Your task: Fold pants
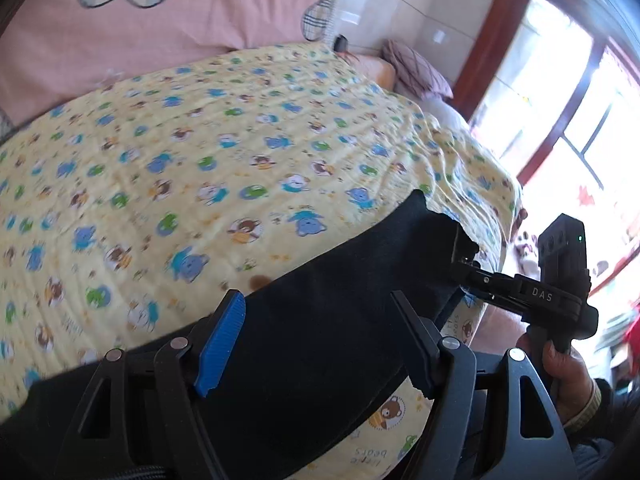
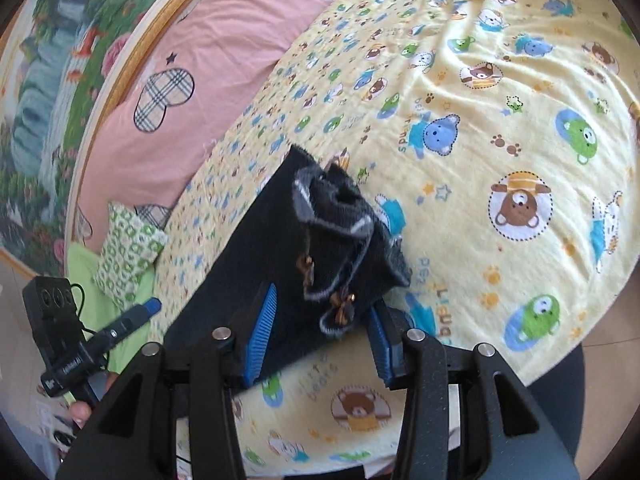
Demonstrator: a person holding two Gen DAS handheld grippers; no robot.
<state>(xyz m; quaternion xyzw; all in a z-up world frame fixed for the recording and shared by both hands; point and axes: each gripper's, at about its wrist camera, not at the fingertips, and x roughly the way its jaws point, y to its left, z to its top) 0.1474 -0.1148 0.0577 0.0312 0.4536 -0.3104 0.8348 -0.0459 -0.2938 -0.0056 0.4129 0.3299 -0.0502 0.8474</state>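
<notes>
The black pants (image 1: 332, 312) lie across the near edge of a bed with a yellow bear-print sheet (image 1: 240, 152). My left gripper (image 1: 320, 344) stands open, its blue-padded fingers (image 1: 222, 344) either side of the cloth. In the left wrist view my right gripper (image 1: 466, 266) reaches in from the right and is at the far end of the pants. In the right wrist view the right gripper (image 2: 320, 336) has its fingers spread around the waistband end (image 2: 336, 232), with grey trim and brown ties. The left gripper (image 2: 150, 306) shows at the left there.
A pink quilt with plaid hearts (image 1: 160, 20) lies at the back of the bed. A green patterned pillow (image 2: 128, 256) sits at the left. A framed picture (image 2: 60, 100) hangs on the wall. A window (image 1: 580, 120) and a bed edge are on the right.
</notes>
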